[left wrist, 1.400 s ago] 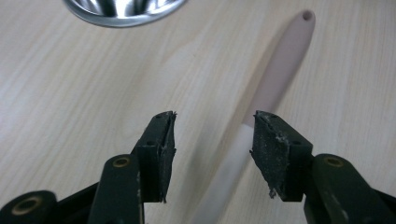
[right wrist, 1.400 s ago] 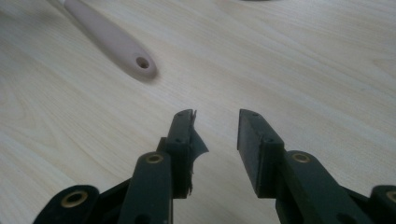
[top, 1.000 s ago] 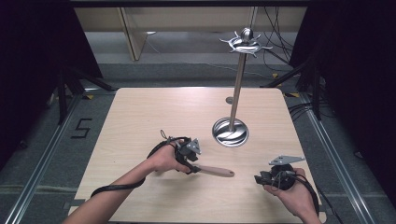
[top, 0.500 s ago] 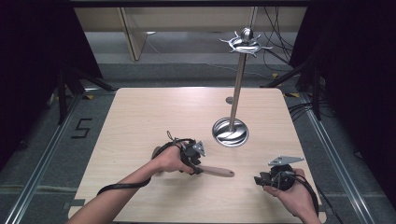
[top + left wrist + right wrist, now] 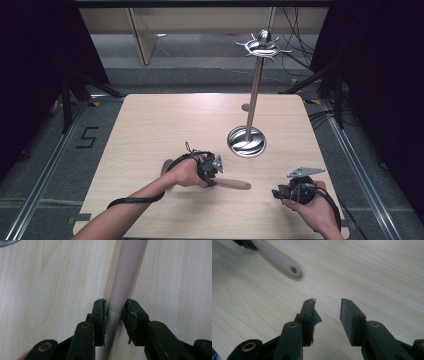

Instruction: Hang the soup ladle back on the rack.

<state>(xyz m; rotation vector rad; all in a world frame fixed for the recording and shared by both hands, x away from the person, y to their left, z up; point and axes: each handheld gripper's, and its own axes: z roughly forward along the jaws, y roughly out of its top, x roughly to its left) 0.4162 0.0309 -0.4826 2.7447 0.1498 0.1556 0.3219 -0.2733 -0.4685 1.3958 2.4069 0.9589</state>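
A utensil with a pale wooden handle (image 5: 233, 184) lies flat on the table near the front middle. Its hole-tipped end (image 5: 287, 264) points toward my right gripper. My left gripper (image 5: 212, 180) comes at the handle from the left. Its jaws have just been closing, and in the left gripper view the pads (image 5: 100, 312) press both sides of the handle (image 5: 125, 277). My right gripper (image 5: 276, 192) rests near the front right, open (image 5: 327, 307), with bare table between its fingers. The utensil's far end is hidden behind the left hand.
A tall metal stand (image 5: 255, 95) with a round shiny base (image 5: 246, 142) and a crown of hooks (image 5: 263, 46) rises on the right half of the wooden table (image 5: 165, 125). Black cables trail from both grippers. Floor rails flank the table.
The left hand has edged slightly right and toward the table's front edge along the handle, and its jaws have drawn in onto it. The right hand and the utensil have stayed put.
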